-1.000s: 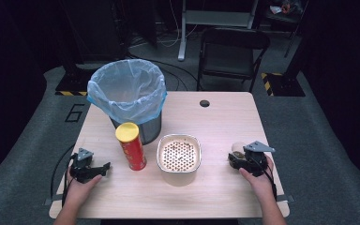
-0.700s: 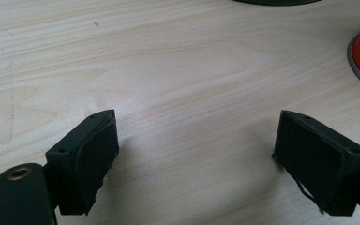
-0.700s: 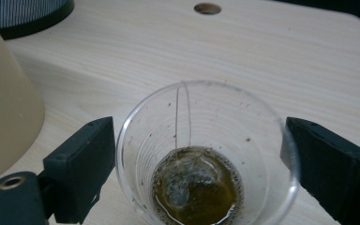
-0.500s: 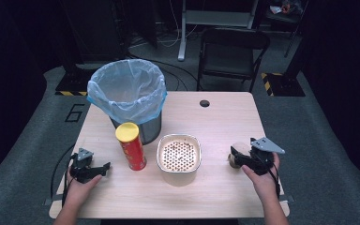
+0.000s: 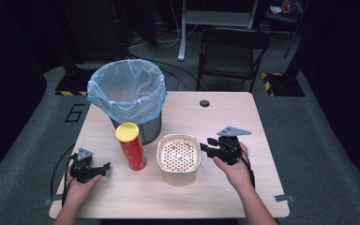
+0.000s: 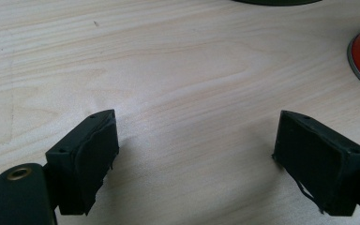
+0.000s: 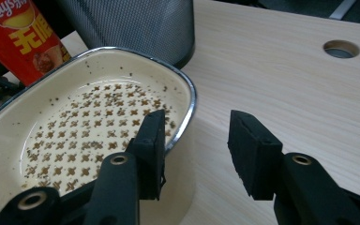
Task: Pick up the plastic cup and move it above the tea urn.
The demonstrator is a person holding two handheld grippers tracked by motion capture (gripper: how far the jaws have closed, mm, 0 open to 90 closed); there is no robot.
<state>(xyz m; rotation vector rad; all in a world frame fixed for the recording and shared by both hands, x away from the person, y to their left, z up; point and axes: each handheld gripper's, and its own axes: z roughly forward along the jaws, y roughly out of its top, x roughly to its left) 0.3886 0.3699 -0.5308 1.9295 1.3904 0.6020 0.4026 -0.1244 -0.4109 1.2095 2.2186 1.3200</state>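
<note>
Straddling the bowl (image 7: 75,136) rim beside the can (image 5: 131,146) on the worktop (image 5: 225,117), the right gripper (image 7: 197,150), jaws just narrowed but not pinching, could tip the bowl if it lifts off-centre.

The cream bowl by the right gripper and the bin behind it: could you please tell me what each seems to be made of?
The cream bowl looks like enamelled metal: glossy cream inside with printed brown crosses and a bright silvery rim, though glazed ceramic is possible. The bin looks like dark metal mesh, going by its fine perforated wall, and is lined with a thin, translucent blue plastic bag.
</note>
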